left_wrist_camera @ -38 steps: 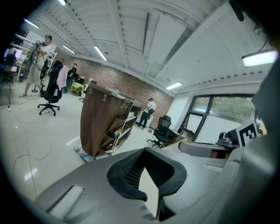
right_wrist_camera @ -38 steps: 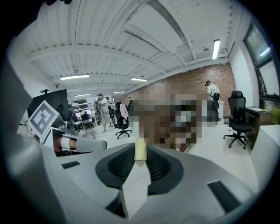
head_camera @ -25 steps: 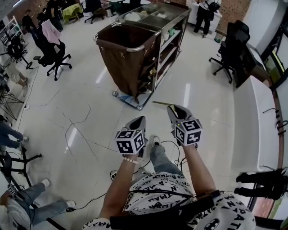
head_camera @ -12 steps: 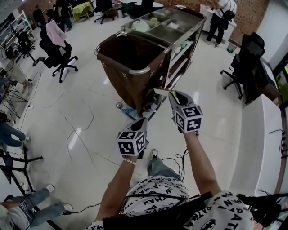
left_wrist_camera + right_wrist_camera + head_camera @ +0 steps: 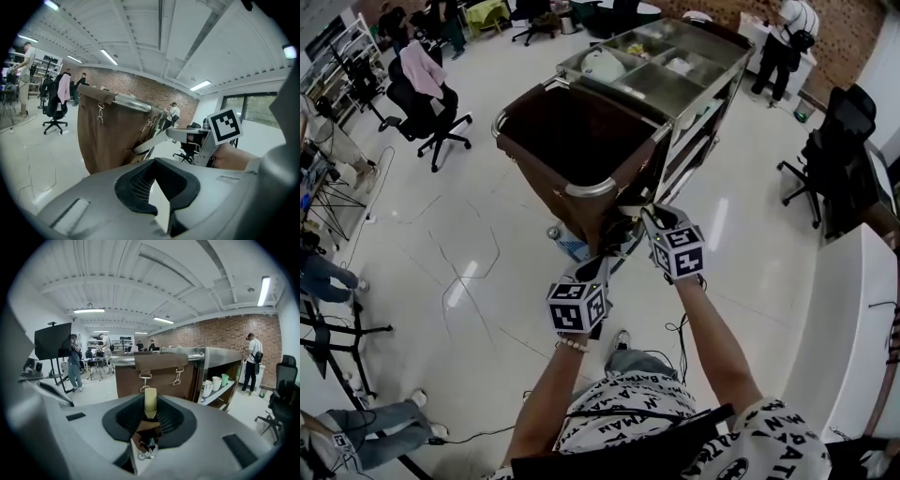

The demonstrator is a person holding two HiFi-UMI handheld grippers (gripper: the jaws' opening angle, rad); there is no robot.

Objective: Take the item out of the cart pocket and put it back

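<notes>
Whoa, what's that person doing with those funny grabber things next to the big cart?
A person holds a hand-held gripper in each hand and faces a steel housekeeping cart with a big brown fabric bag hung on its end. The right hand-held gripper pinches a thin, flat, yellowish item, held out toward the bag and not in the cart yet. The left hand-held gripper is empty, jaws slightly apart, lower and farther from the cart.
</notes>
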